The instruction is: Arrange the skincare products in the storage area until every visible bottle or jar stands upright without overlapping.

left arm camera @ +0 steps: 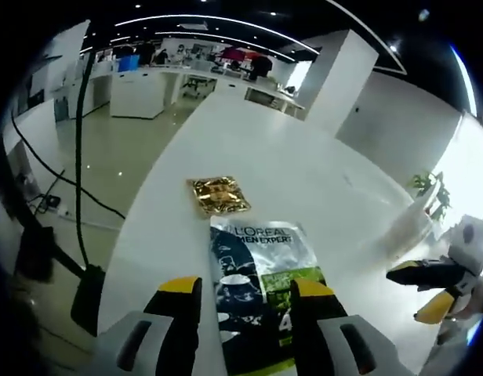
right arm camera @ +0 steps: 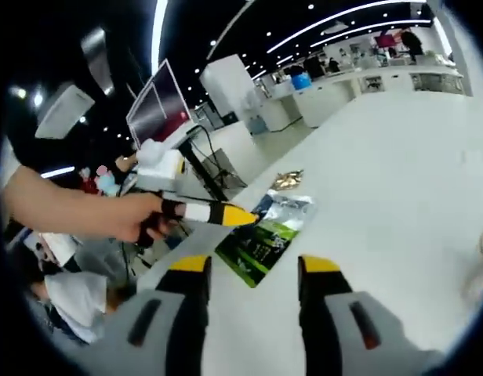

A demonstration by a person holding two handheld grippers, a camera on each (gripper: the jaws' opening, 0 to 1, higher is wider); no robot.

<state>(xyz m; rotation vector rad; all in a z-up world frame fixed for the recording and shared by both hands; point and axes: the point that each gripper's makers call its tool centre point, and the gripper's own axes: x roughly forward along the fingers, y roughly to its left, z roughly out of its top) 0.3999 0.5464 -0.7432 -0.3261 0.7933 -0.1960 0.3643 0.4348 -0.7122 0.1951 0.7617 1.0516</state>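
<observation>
Two packets on the white table [left arm camera: 304, 172]: green sachet [left arm camera: 261, 290] near, partly hidden; gold packet [left arm camera: 218, 195] farther. Left gripper [left arm camera: 245, 301] apart astride the sachet. Right gripper [right arm camera: 253, 274] apart, empty.

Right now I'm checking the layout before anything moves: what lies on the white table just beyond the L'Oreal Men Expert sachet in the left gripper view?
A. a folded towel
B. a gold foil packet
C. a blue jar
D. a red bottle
B: a gold foil packet lies flat on the white table, just past the far end of the L'Oreal Men Expert sachet.
</observation>
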